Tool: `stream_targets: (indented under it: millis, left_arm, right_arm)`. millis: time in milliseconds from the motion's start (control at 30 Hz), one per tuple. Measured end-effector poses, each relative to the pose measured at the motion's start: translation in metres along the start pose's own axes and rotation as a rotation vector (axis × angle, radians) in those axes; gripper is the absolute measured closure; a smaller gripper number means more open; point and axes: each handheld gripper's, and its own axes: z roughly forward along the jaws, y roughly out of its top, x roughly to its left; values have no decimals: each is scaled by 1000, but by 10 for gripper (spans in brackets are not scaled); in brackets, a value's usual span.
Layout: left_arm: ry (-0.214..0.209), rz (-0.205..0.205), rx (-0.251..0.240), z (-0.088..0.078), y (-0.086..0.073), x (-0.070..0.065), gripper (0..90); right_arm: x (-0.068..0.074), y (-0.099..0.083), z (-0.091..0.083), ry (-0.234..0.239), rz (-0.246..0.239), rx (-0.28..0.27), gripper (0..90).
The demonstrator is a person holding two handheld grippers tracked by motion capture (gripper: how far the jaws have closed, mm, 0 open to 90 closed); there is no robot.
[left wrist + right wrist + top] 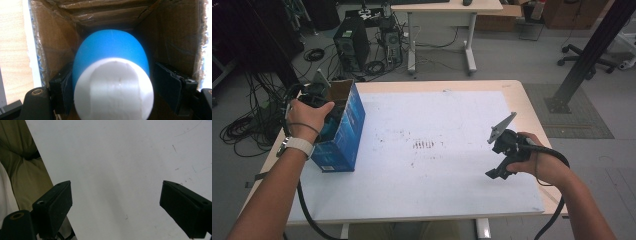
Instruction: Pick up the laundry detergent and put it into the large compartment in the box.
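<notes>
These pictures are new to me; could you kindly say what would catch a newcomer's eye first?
First, the blue carton at the table's left edge, open end up, with the left gripper reaching inside around a blue object with a white end. Next, the right gripper hovers open above the white mat, holding nothing.

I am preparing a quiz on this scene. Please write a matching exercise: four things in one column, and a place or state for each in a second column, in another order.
Things:
1. box
2. blue bottle
3. right gripper
4. white sheet

Places or states:
a. inside the box
b. open, holding nothing
c. covers the tabletop
d. stands at the table's left edge

Pairs: 1-d, 2-a, 3-b, 4-c
</notes>
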Motion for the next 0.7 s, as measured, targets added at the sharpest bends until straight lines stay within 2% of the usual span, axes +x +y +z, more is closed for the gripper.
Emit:
stream_targets:
  millis: [267, 700]
  left_arm:
    - [-14, 8, 11, -2, 0, 0, 233]
    - [-21, 19, 18, -8, 1, 0, 229]
  right_arm:
    - [3, 6, -1, 8, -16, -10, 110]
    - [3, 6, -1, 10, -15, -9, 110]
